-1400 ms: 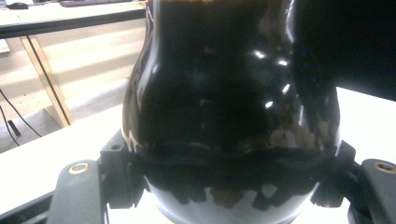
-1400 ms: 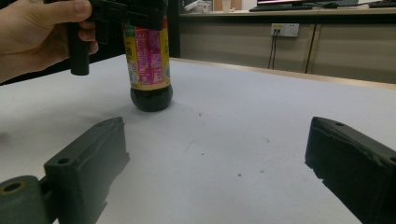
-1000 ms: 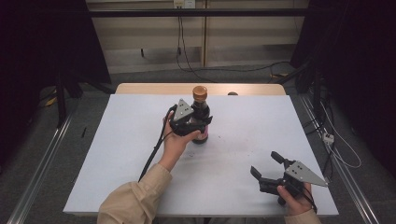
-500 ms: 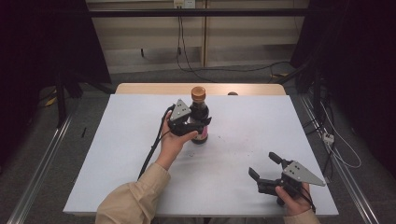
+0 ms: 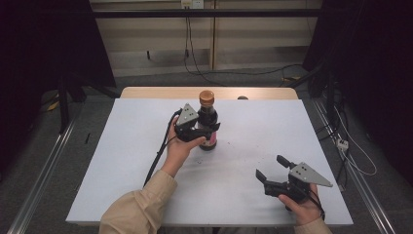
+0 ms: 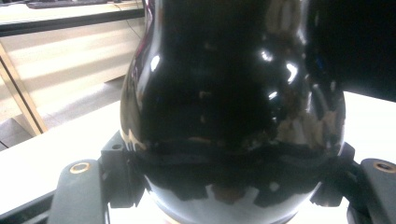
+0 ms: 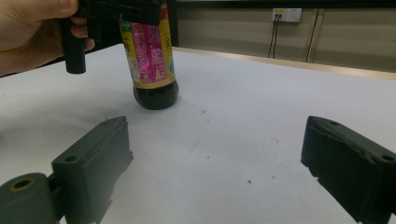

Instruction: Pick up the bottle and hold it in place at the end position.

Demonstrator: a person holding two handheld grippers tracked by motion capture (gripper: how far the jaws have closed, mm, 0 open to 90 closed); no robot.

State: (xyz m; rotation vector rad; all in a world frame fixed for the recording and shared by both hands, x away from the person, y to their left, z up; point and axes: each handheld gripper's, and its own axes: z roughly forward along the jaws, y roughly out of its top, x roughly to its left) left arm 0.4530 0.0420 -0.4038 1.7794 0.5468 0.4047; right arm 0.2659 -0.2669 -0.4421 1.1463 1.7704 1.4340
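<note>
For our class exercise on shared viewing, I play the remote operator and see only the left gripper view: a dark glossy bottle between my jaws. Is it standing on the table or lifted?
Observer: In the right gripper view the bottle stands on the white table, its base touching the surface.
Operator: Does it have a cap?
Observer: Yes, the high view shows a brown cap on top, above the left gripper, which clamps the bottle's body.
Operator: Where is my other gripper?
Observer: The right gripper sits near the table's front right corner, jaws open, holding nothing, apart from the bottle.
</note>
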